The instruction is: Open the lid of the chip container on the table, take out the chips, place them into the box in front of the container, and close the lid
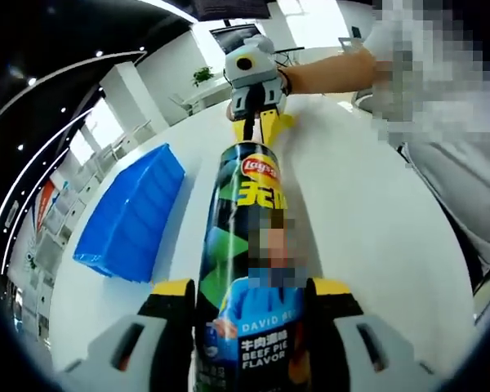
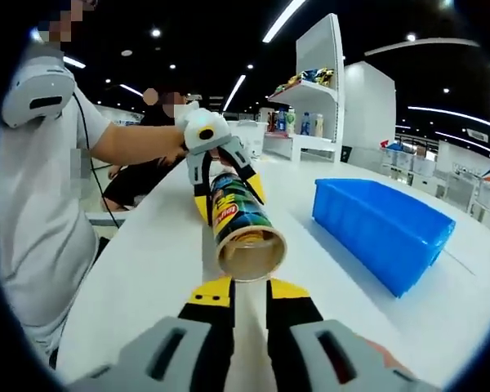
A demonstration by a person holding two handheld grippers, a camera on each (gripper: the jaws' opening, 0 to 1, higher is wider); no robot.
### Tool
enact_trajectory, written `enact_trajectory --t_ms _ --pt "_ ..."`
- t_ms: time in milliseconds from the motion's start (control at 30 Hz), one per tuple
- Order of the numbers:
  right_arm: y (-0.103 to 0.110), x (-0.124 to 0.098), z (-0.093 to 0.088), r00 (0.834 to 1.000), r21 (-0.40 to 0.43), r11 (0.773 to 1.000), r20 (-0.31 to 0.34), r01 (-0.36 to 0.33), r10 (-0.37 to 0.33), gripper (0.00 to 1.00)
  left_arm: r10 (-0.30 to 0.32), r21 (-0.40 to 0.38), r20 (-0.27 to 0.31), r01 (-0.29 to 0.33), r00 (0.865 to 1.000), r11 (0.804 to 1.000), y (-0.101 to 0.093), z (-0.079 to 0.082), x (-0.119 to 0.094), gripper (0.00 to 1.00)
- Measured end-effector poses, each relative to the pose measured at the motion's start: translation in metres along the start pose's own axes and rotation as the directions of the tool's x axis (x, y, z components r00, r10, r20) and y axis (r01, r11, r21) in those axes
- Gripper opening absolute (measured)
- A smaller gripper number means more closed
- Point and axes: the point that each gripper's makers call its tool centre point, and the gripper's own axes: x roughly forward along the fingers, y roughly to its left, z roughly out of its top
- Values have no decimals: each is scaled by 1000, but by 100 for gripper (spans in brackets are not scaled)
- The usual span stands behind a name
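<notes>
Left gripper view: your left gripper [image 1: 253,314] has its yellow-tipped jaws clamped around the chip container [image 1: 249,245], which lies lengthwise above the white table [image 1: 376,220], its mouth pointing away from you. At that far end your right gripper [image 1: 256,122] meets the rim. In the right gripper view, the container's open mouth [image 2: 249,253] faces you, pale inside, and your right gripper [image 2: 250,314] has its jaws pinched shut on a thin pale piece; I cannot tell whether that is a chip or the lid. The blue box [image 2: 384,224] sits on the table beside the container, apart from it.
</notes>
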Motion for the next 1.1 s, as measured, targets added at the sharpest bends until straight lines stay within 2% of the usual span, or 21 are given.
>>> enact_trajectory --t_ms 100,267,333,500,567,700,800,967,1000,1100 --pt "3 -2 2 1000 -11 1000 0 7 -7 15 -8 24 -52 9 999 1000 0 0 -1 56" --pt "10 -4 8 1000 -18 1000 10 22 -22 16 -33 34 -99 37 994 999 1 9 -4 58" --pt "15 -6 12 999 -56 997 -2 45 -46 17 -48 38 -120 53 992 998 0 13 -5 59" --pt "25 -18 28 997 -74 994 32 75 -72 18 -103 37 -208 113 973 993 -4 21 1 61" --pt "27 -25 31 996 -76 994 50 80 -76 18 -118 12 -232 124 966 992 -5 22 4 61" --pt "29 -35 32 994 -75 993 70 91 -85 18 -128 36 -269 143 955 989 -4 27 12 60" --pt "31 -40 31 993 -77 992 70 100 -94 18 -145 24 -276 158 950 987 -4 34 15 58" --pt "37 -43 28 995 -91 992 57 92 -87 18 -199 -17 -350 206 915 978 -9 34 18 55" --pt "37 -43 27 995 -89 992 55 91 -86 18 -205 -25 -356 210 912 977 -10 34 18 55" --pt "45 -43 24 996 -79 994 56 78 -74 18 -237 -56 -403 235 884 970 -10 31 18 55"
